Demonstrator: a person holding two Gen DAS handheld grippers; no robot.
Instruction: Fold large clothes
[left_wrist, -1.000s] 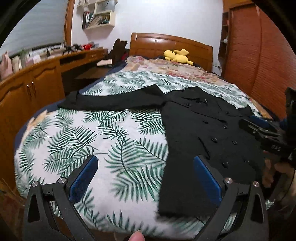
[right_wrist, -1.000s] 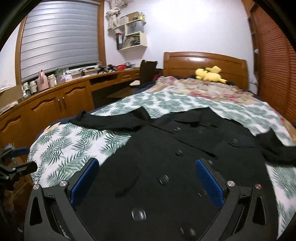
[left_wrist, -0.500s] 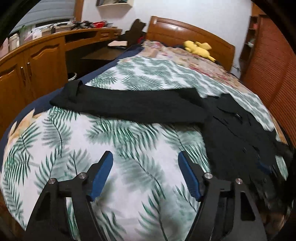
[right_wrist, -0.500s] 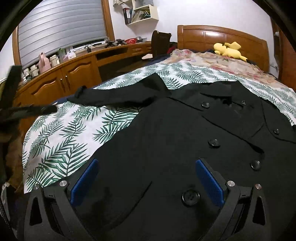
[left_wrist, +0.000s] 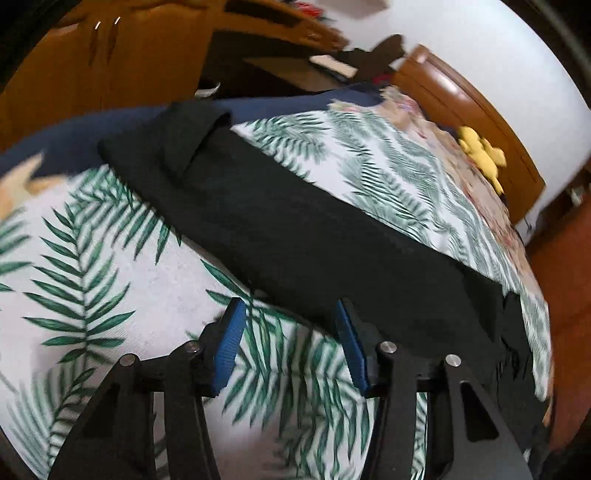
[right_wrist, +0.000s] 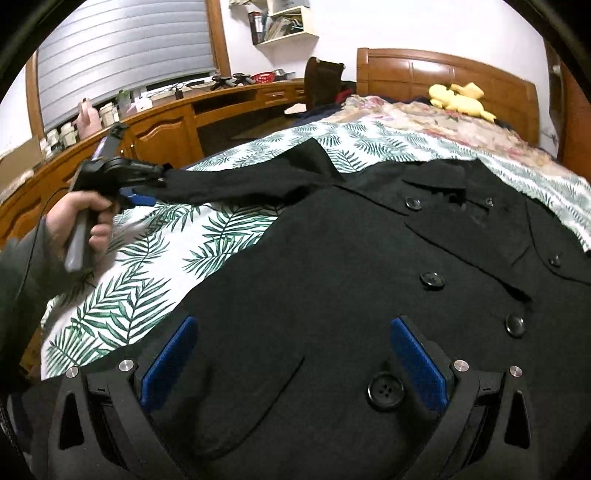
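Since a second ago the left claw (left_wrist: 286, 343) has swung away from the coat's body toward the outstretched sleeve (left_wrist: 280, 229), and its jaws are closing with only leaf-print bedspread (left_wrist: 110, 295) between the blue pads (left_wrist: 229, 347); the sleeve's lower edge is lying just ahead of the tips. From the right wrist view, a hand (right_wrist: 79, 218) is gripping that claw's handle near the cuff (the pads partly hidden there). Beneath the right claw (right_wrist: 295, 360), whose jaws are standing wide and empty, the black coat (right_wrist: 369, 277) is lying buttoned and flat on the bed.
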